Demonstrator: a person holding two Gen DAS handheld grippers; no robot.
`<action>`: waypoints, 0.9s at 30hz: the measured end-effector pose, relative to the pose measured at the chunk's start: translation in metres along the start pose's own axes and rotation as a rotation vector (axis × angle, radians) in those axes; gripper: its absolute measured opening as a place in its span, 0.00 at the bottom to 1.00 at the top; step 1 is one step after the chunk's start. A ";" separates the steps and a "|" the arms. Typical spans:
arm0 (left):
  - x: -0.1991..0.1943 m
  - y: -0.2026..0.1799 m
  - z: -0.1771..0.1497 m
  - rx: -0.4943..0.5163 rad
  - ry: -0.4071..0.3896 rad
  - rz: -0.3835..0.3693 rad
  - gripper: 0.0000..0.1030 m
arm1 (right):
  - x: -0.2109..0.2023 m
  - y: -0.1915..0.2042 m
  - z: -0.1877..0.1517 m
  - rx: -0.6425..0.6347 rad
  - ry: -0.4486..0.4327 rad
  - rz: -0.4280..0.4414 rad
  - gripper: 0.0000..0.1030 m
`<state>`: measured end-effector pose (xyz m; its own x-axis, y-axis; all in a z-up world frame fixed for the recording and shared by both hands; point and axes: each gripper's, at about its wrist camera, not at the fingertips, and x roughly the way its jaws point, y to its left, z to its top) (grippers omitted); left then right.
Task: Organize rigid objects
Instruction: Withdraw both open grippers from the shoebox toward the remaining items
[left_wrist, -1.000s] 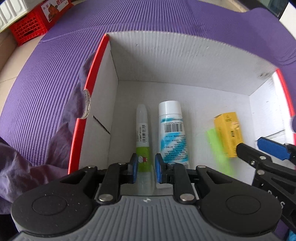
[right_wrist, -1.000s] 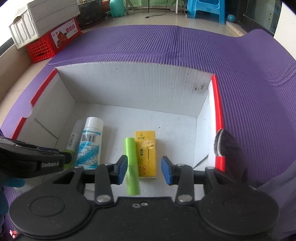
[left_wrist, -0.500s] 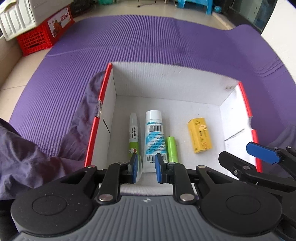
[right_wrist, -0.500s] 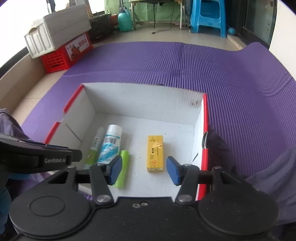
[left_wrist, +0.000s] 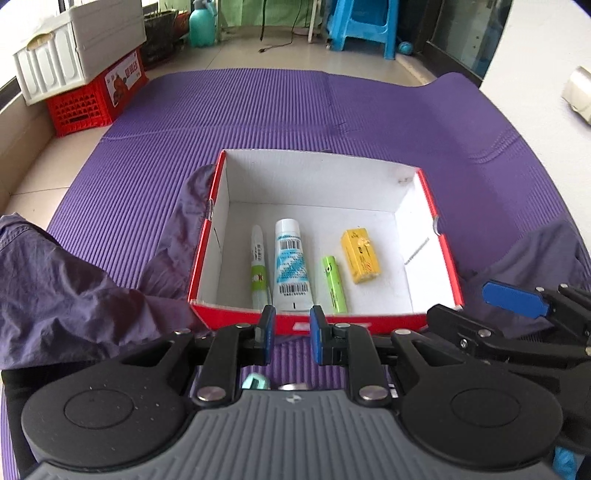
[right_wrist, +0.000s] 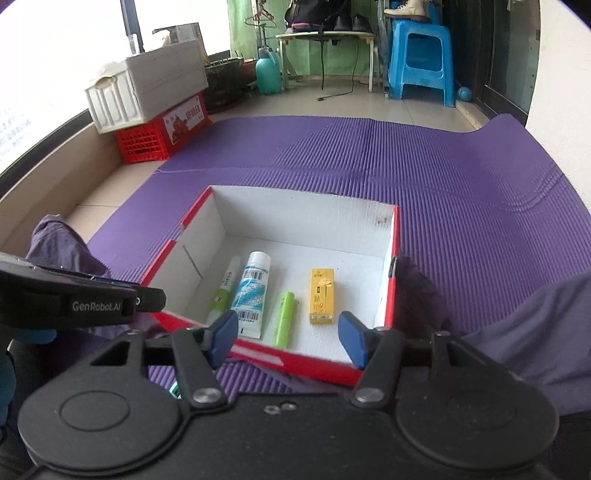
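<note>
**Four things lie in the box, and our grippers hold nothing**

We look into the red box (left_wrist: 441, 254) in the middle of the frame. It sits on the purple mat (left_wrist: 258, 110).

We go from left to right across the white floor of the box. First comes the thin green tube (left_wrist: 257, 273). Just beside it lies the big white and blue tube (left_wrist: 291, 273). Next is the little green stick (left_wrist: 334, 284). Last is the yellow carton (left_wrist: 361, 256), a bit apart from the stick. All four lie flat and point much the same way, in a row.

Our left gripper (left_wrist: 289, 334) is at the bottom middle of its view, its fingers a little apart with nothing between them. Our right gripper (right_wrist: 288, 334) is wide apart and holds nothing too. Both hang just in front of the box's near wall.

We think the job is mostly done. We see nothing loose on the mat except purple cloth (left_wrist: 74, 295) at the lower left and right, so maybe little is left.
</note>
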<state>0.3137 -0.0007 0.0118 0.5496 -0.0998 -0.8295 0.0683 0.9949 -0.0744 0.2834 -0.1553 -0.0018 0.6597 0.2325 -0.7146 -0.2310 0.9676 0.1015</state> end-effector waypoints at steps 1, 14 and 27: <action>-0.004 -0.001 -0.004 0.006 -0.008 0.000 0.18 | -0.003 0.000 -0.002 0.001 -0.003 0.004 0.58; -0.052 -0.010 -0.049 0.040 -0.110 -0.041 0.18 | -0.049 0.010 -0.027 -0.015 -0.053 0.036 0.70; -0.101 -0.009 -0.093 0.033 -0.241 -0.012 0.70 | -0.096 0.016 -0.050 0.001 -0.102 0.100 0.82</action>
<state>0.1801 0.0022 0.0448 0.7309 -0.1163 -0.6725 0.1008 0.9930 -0.0621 0.1803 -0.1668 0.0342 0.7028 0.3362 -0.6270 -0.2986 0.9393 0.1689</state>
